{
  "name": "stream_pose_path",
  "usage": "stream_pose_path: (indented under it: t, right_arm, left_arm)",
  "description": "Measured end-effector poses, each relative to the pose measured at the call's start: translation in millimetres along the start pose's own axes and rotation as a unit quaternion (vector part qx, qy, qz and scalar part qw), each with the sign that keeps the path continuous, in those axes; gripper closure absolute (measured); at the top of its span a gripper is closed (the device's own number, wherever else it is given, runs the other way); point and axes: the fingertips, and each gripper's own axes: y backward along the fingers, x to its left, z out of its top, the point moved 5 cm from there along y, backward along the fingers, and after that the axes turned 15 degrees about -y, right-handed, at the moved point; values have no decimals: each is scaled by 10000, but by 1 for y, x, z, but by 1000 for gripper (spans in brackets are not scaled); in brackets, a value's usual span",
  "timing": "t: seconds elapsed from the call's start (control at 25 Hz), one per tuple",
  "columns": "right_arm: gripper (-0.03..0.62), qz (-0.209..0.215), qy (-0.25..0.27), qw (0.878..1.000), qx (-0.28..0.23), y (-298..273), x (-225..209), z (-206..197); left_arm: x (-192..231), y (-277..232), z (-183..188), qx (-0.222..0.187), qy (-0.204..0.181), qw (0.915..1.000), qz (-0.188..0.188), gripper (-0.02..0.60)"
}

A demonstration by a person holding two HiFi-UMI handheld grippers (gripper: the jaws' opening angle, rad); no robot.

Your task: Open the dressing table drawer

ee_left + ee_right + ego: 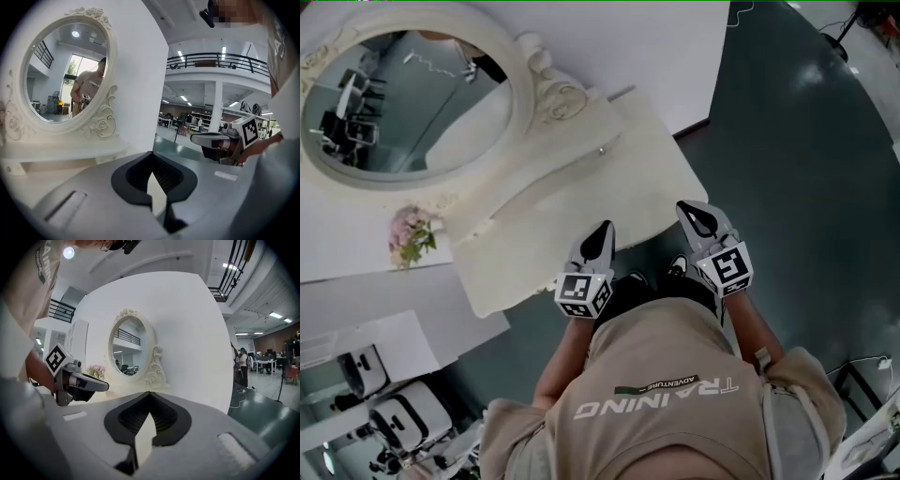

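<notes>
The dressing table (581, 216) is cream-white, with a smooth matt top whose near edge bows outward in a soft curve. Along its far side a low raised tier (534, 183) carries an oval mirror (403, 103) in a thick frame carved with scrolls and roses. A small bunch of pink flowers (411, 234) sits by the tier's left end. A flat white wall panel (675, 56) stands behind the table, and the floor (806, 169) is dark, glossy grey-green with soft reflections. The left gripper (606, 226) and the right gripper (684, 208) are grey plastic wedges with black ribbed pads, each carrying a marker cube. They sit side by side at the table's near right edge, apart from each other and touching nothing. Each has its jaws pressed together at the tips with nothing between them. The floor right of the table lies open, while white furniture (384, 319) and grey equipment crowd the near left. The person (666, 403), in a beige shirt, stands close to the table's near edge. A small round metal knob (601, 150) shows on the tier's front near its right end, beyond both grippers. The face around it lies flush, and from above I cannot tell where the drawer seams run. The table's own front is hidden under the overhanging top.
</notes>
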Motion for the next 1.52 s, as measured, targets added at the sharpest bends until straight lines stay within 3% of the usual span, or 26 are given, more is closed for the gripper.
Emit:
stream_pose_path:
  t: [0.24,0.68,0.92,1.28,1.52]
  right_arm:
    - [592,256,238,9989,322,-42,-3,-3]
    - [592,302,552,9970,453,-99,22,32]
    - [592,255,759,9958,450,-141,24,45]
    - [591,20,821,9949,590,-189,31,40]
    - [591,113,889,9936,692,-204,36,43]
  left_arm:
    - [29,1,-17,163,219,9992,295,563]
    - [98,-13,7,-329,143,9987,357,563]
    - [141,-18,-1,-404,277,9981,376,563]
    - [168,-15,-8,-493,336,9976,354,563]
    - [180,-23,-9,-483,547,9961,504,563]
